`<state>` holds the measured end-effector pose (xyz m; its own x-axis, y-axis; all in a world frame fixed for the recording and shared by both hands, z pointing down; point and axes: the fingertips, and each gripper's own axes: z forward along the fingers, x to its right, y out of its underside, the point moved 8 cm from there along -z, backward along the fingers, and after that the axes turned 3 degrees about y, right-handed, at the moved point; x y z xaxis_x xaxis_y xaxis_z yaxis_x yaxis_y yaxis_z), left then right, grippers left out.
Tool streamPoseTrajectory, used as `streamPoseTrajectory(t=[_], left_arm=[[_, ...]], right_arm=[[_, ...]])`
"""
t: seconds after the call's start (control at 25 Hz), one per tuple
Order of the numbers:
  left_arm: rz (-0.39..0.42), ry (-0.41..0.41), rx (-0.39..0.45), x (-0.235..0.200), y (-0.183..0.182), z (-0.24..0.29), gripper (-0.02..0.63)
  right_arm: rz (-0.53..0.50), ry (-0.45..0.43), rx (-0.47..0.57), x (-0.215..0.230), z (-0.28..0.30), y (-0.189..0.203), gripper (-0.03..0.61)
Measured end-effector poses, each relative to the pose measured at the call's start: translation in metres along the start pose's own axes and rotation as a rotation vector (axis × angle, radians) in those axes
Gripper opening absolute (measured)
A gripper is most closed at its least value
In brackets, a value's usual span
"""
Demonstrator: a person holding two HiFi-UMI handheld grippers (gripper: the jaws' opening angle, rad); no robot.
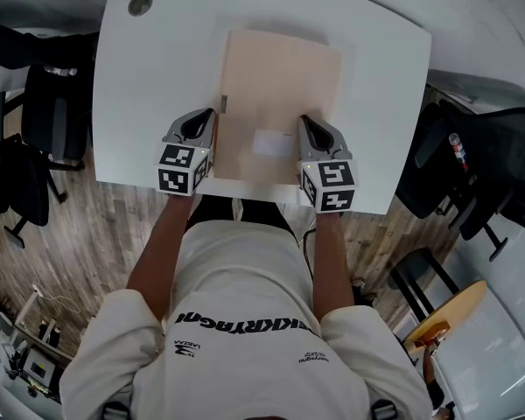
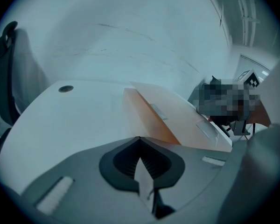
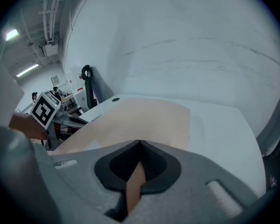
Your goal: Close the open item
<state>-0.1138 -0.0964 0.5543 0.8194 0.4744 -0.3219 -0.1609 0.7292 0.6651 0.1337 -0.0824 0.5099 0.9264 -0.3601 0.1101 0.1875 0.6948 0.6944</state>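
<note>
**Item 1, cardboard box [image 1: 280, 94].** We record a flat tan box lying lid-down-flat on the white desk [image 1: 157, 77], towards the desk's near edge. A white label [image 1: 271, 143] sits on its top near the front. From the left gripper view its long side wall shows orange-brown [image 2: 151, 122], and we see no gap along it. The top surface reads as level and flush.

**Item 2, left gripper [image 1: 208, 116].** We find it just beside the box's left edge, near the front corner. Its fingers [image 2: 121, 158] are brought together, tips meeting, with nothing between them. Only white desk shows through the slit below the tips. We cannot tell whether it touches the box.

**Item 3, right gripper [image 1: 306, 122].** We find it at the box's right edge, opposite the left one. Its fingers [image 3: 158, 164] are likewise together and hold nothing. The tan box top [image 3: 140, 120] shows through the slit beneath them.

**Item 4, surroundings.** We note a round cable hole [image 1: 140, 4] at the desk's far left corner. Black office chairs [image 1: 44, 121] stand on either side, on a wooden floor [image 1: 96, 234].
</note>
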Motion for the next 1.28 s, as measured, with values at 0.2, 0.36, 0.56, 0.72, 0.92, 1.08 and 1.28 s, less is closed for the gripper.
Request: streamPoseTrajectory(t=[0.2, 0.36, 0.56, 0.72, 0.92, 1.08, 1.28], left_arm=[[0.003, 0.001, -0.002, 0.0, -0.001, 0.0, 0.005], [0.006, 0.003, -0.004, -0.001, -0.002, 0.0, 0.005], [0.008, 0.005, -0.006, 0.0, -0.002, 0.001, 0.005], [0.009, 0.008, -0.008, 0.0, -0.001, 0.001, 0.005], [0.004, 0.011, -0.009, -0.001, -0.002, 0.002, 0.005], [0.002, 0.013, -0.008, -0.001, -0.002, 0.003, 0.005], [0.003, 0.018, -0.009, -0.001, -0.002, 0.002, 0.005]], right_arm=[[-0.059, 0.001, -0.023, -0.005, 0.003, -0.004, -0.002], [-0.075, -0.01, -0.031, -0.009, 0.005, -0.006, 0.0], [-0.096, -0.023, -0.037, -0.014, 0.009, -0.009, -0.001], [-0.112, -0.042, -0.039, -0.022, 0.013, -0.014, -0.001], [-0.13, -0.059, -0.066, -0.031, 0.019, -0.017, 0.0], [-0.14, -0.059, -0.082, -0.037, 0.023, -0.018, -0.002], [-0.141, -0.059, -0.095, -0.038, 0.024, -0.017, -0.002]])
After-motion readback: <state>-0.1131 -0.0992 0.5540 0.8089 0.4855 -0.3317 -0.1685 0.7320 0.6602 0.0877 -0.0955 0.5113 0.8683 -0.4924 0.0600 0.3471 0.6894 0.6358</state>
